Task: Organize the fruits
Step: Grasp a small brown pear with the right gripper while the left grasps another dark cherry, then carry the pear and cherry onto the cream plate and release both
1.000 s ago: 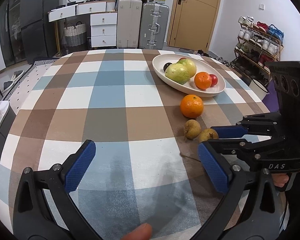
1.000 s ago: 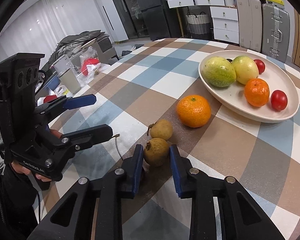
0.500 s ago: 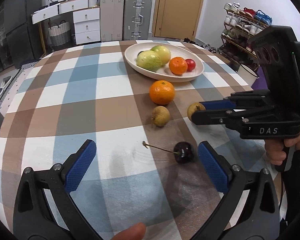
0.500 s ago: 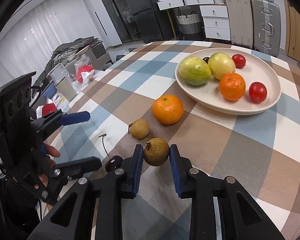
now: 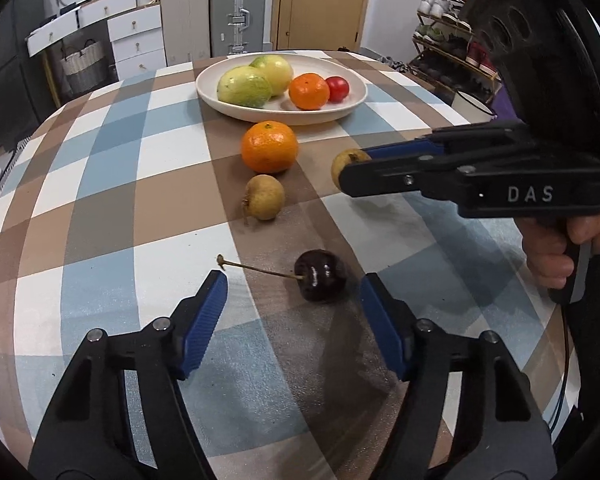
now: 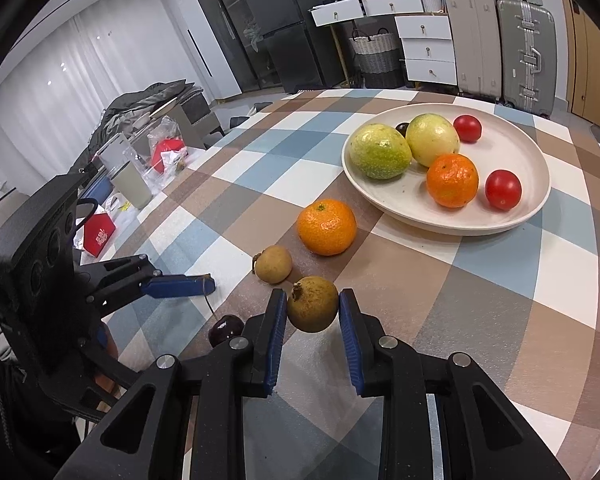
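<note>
My right gripper (image 6: pixel 313 309) is shut on a brown longan (image 6: pixel 313 309) and holds it above the checked table; the held longan also shows in the left wrist view (image 5: pixel 347 162). My left gripper (image 5: pixel 294 292) is open, its blue pads either side of a dark cherry (image 5: pixel 320 275) with a long stem. A second longan (image 5: pixel 264 197) and a loose orange (image 5: pixel 269 146) lie in a row toward the white plate (image 5: pixel 340 110). The plate holds two green-yellow fruits, an orange and red tomatoes.
The checked tablecloth (image 5: pixel 100 216) covers a round table. Bags and a cup (image 6: pixel 134 188) sit beyond its left edge in the right wrist view. Suitcases (image 5: pixel 232 16), drawers and a shoe rack (image 5: pixel 448 40) stand behind the table.
My right gripper has lifted the longan off the table and carried it toward the plate. My left gripper has moved forward until the cherry lies between its open pads.
</note>
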`<state>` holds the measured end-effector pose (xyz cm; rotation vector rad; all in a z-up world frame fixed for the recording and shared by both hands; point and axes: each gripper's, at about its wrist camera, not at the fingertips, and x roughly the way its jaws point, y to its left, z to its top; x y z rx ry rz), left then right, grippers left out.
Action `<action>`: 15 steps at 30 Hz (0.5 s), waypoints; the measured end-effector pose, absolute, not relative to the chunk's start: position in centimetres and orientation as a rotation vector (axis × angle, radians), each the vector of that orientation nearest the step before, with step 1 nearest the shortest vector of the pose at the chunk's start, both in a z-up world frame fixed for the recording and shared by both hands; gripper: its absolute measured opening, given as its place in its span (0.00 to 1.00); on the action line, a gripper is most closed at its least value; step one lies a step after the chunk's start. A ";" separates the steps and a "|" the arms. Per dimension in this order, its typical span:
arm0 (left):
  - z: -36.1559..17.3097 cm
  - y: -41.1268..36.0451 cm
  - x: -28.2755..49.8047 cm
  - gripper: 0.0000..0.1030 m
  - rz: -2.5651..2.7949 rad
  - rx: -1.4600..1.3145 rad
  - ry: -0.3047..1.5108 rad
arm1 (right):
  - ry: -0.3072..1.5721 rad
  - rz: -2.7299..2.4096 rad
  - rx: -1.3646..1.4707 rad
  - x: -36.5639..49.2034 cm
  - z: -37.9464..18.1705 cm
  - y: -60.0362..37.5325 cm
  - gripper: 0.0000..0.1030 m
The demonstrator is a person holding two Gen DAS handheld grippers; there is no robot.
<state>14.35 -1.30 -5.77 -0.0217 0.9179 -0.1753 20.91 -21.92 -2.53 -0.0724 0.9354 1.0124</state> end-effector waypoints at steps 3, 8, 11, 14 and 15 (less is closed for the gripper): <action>-5.7 -1.7 14.4 0.53 -0.176 -0.006 0.916 | 0.932 1.012 -0.073 20.9 -2.4 -22.0 0.26; -5.6 -1.9 14.2 0.34 -0.190 0.003 0.910 | 0.929 1.012 -0.076 20.8 -2.4 -22.0 0.26; -5.5 -1.9 14.2 0.22 -0.217 -0.028 0.908 | 0.929 1.014 -0.078 20.7 -2.3 -22.0 0.26; -5.4 -2.2 14.1 0.22 -0.224 -0.026 0.902 | 0.929 1.016 -0.083 20.7 -2.3 -22.0 0.26; -5.3 -2.2 14.0 0.22 -0.227 -0.031 0.895 | 0.927 1.019 -0.085 20.6 -2.2 -21.9 0.26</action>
